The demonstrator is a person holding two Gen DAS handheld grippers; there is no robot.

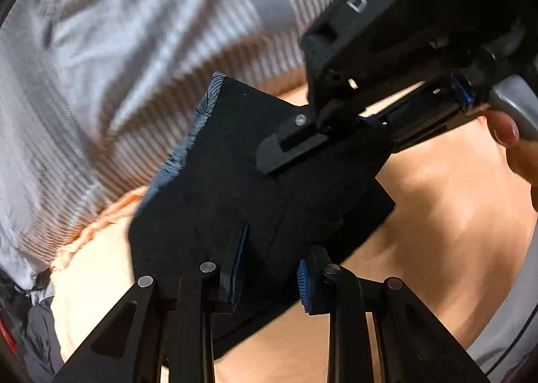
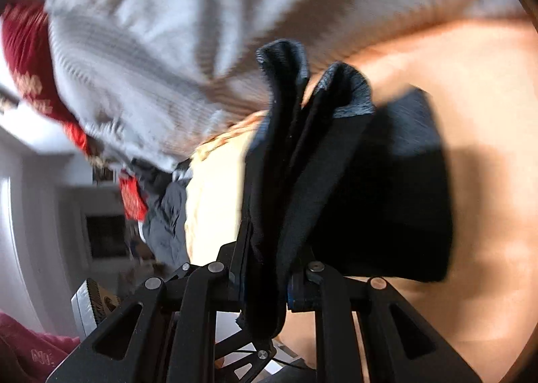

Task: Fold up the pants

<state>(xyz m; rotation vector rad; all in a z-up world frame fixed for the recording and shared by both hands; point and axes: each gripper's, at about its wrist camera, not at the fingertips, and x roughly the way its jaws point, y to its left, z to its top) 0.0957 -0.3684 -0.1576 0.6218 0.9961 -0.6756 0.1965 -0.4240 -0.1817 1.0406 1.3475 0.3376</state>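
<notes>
I have both claws on the dark pants, which hang folded in the air above a peach-coloured sheet. My left claw is clenched on the near edge of the fabric, its blue-padded fingers pinching the cloth from either side. In the left wrist view the right claw comes in from the upper right and bites the far edge of the same fold, with a hand showing behind it on the handle. From the right wrist view, my right claw is clamped on a thick bunch of the pants, several layers standing upright between the fingers, and the grey ribbed waistband curls over the top. The rest of the garment drapes off to the right and throws a shadow on the sheet. A grey-and-white striped blanket lies bunched beyond the pants, blurred. Something red sits at the far left edge.
</notes>
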